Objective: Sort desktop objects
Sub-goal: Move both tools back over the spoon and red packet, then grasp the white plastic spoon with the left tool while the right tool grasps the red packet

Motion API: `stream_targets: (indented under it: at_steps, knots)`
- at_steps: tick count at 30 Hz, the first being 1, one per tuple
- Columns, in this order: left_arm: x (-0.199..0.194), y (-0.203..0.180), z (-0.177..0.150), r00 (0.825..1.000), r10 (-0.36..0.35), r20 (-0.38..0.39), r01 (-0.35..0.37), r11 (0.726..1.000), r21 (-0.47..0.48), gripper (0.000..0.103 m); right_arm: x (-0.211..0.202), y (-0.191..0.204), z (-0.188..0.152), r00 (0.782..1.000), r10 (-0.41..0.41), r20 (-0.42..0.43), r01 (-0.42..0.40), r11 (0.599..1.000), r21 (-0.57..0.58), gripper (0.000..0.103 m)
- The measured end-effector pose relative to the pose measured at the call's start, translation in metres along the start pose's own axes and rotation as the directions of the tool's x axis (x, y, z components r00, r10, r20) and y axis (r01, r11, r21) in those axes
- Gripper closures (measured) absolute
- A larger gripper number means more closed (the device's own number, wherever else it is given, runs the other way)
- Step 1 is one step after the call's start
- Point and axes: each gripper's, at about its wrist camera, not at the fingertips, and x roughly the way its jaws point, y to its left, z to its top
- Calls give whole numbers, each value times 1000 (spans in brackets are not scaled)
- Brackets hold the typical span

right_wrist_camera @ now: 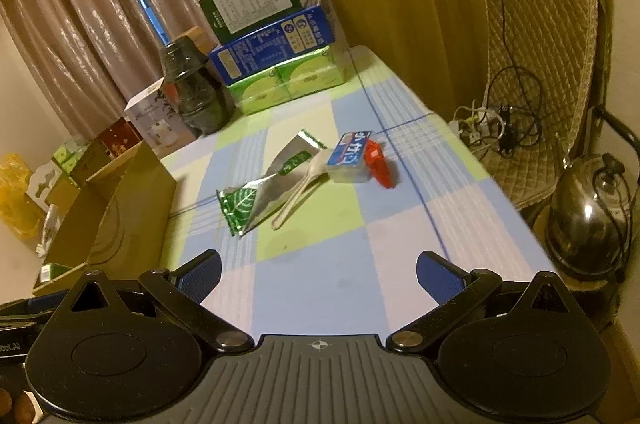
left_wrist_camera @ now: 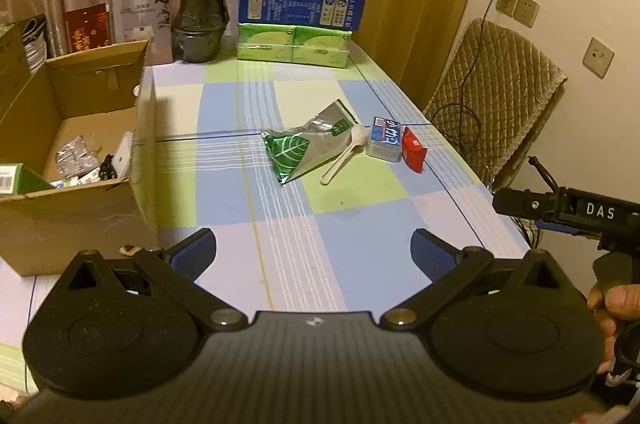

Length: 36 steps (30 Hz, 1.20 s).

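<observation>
On the checked tablecloth [left_wrist_camera: 352, 224] lie a silver-green foil pouch [left_wrist_camera: 304, 148] [right_wrist_camera: 264, 188], a white plastic spoon [left_wrist_camera: 346, 154] [right_wrist_camera: 298, 192], a small blue-white box [left_wrist_camera: 385, 140] [right_wrist_camera: 350, 158] and a red packet [left_wrist_camera: 414, 149] [right_wrist_camera: 382, 166], close together mid-table. My left gripper [left_wrist_camera: 314, 248] is open and empty, short of them. My right gripper [right_wrist_camera: 320, 270] is open and empty, also short of them; its body shows at the right in the left wrist view [left_wrist_camera: 568, 210].
An open cardboard box [left_wrist_camera: 72, 152] [right_wrist_camera: 108, 208] with several small items stands at the table's left edge. Stacked green and blue boxes [left_wrist_camera: 298, 12] and a dark wrapped jar [left_wrist_camera: 202, 8] stand at the back. A padded chair [left_wrist_camera: 492, 104] and a kettle [right_wrist_camera: 588, 216] are right.
</observation>
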Motion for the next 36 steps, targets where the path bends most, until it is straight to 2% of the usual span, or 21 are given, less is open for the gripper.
stream_targets:
  at_steps: [7, 16, 21, 22, 24, 26, 29, 33, 36]
  knots:
    - [31, -7, 17, 1000, -23, -16, 24, 999, 45, 1, 15, -13, 20, 999, -47, 18, 48, 997, -65, 2]
    - [105, -22, 44, 996, -79, -34, 84, 984, 160, 4, 72, -25, 49, 995, -94, -11, 88, 959, -268, 2]
    - [157, -23, 52, 989, -123, -86, 137, 974, 181, 15, 115, -33, 59, 993, -107, -52, 85, 943, -320, 4]
    - [166, -23, 52, 987, -131, -93, 146, 972, 183, 16, 124, -34, 60, 993, -105, -62, 79, 941, -329, 5]
    - [183, -22, 54, 984, -147, -105, 165, 967, 193, 27, 140, -39, 61, 992, -97, -84, 63, 938, -341, 18]
    - [202, -24, 55, 979, -164, -124, 187, 960, 207, 33, 157, -41, 63, 990, -93, -105, 50, 935, -350, 27]
    - [227, -26, 56, 974, -171, -146, 203, 949, 240, 44, 179, -42, 65, 988, -101, -120, 49, 925, -376, 37]
    - [255, -30, 57, 968, -176, -177, 224, 927, 300, 56, 200, -45, 67, 986, -102, -130, 45, 921, -387, 43]
    - [270, -31, 56, 968, -171, -181, 224, 914, 337, 59, 210, -48, 67, 986, -105, -128, 48, 920, -390, 47]
